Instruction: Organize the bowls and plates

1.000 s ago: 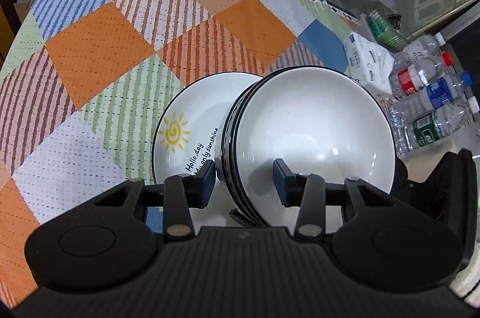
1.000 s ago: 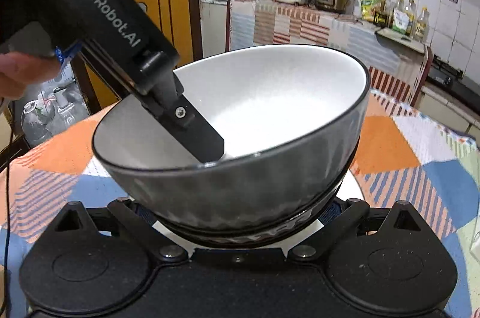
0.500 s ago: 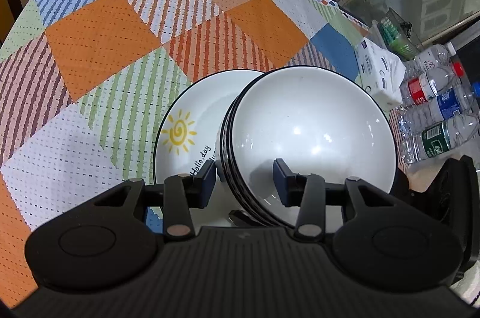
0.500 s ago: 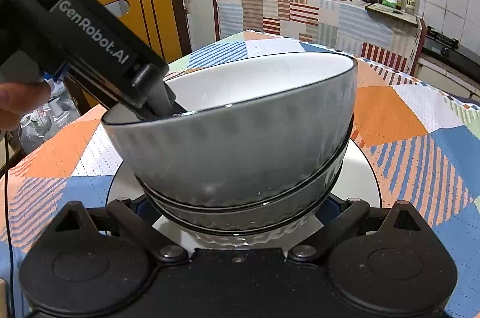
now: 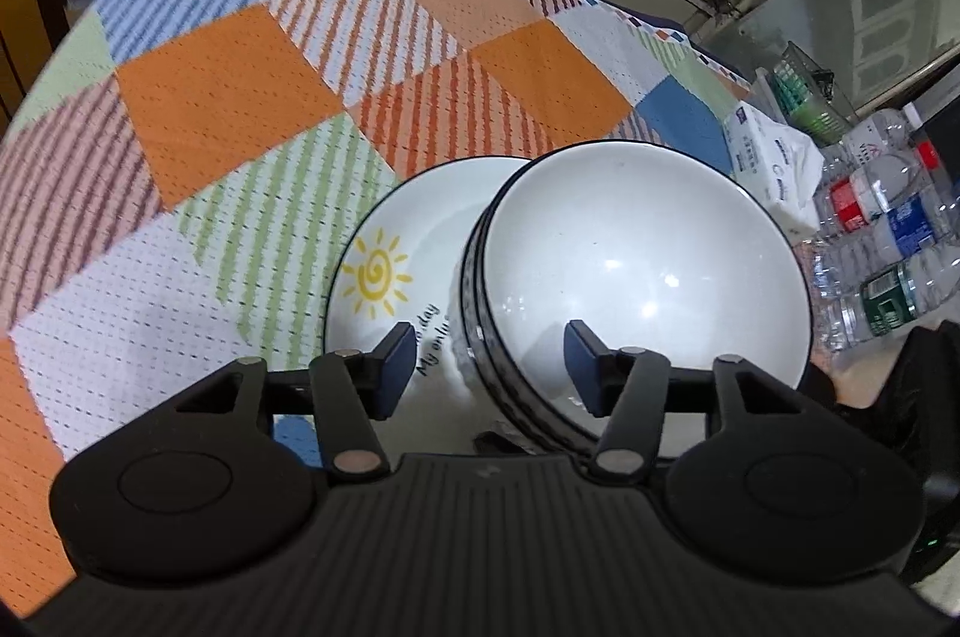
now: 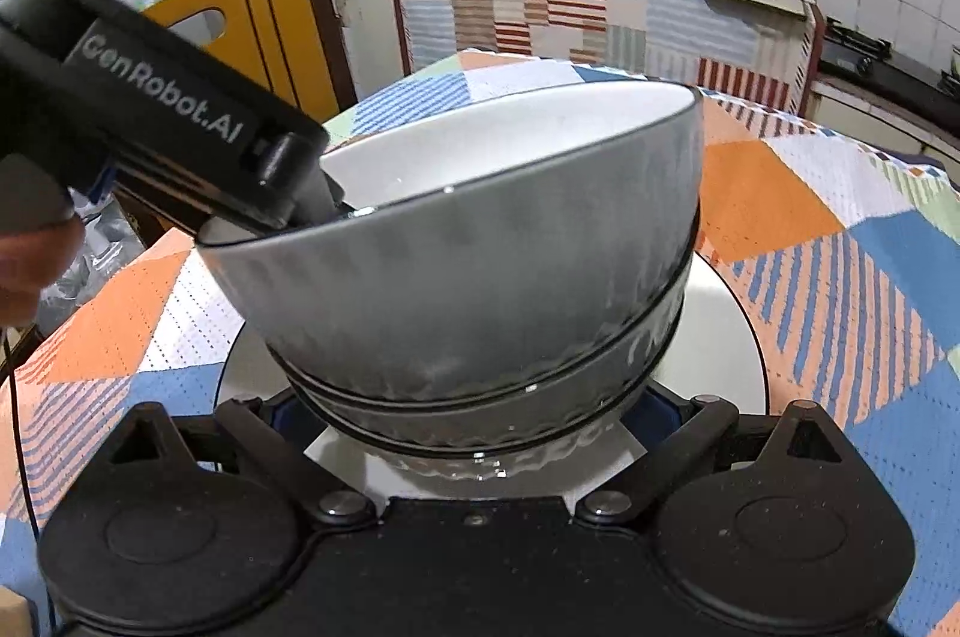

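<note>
The stack of bowls (image 5: 636, 289) stands on a plate (image 5: 396, 241) on the worktop (image 5: 228, 108). The stack hides most of the plate; only part of the sun drawing and lettering shows. In the right wrist view the stack (image 6: 480, 277) hides the right tool's fingertips, so that tool's (image 6: 474, 427) state cannot be told; its arms sit splayed beside the stack's base.

The left tool (image 5: 489, 361) straddles the near rim of the top bowl, one pad inside, one outside. Its jaws have just been opening, and both pads stand clear of the rim: released.

The bowls are glossy, white inside, grey and ribbed outside, with dark rims. The plate is white and round. A checked, woven cloth (image 6: 780, 217) covers the worktop. Plastic bottles (image 5: 888, 241) lie beyond its edge.
</note>
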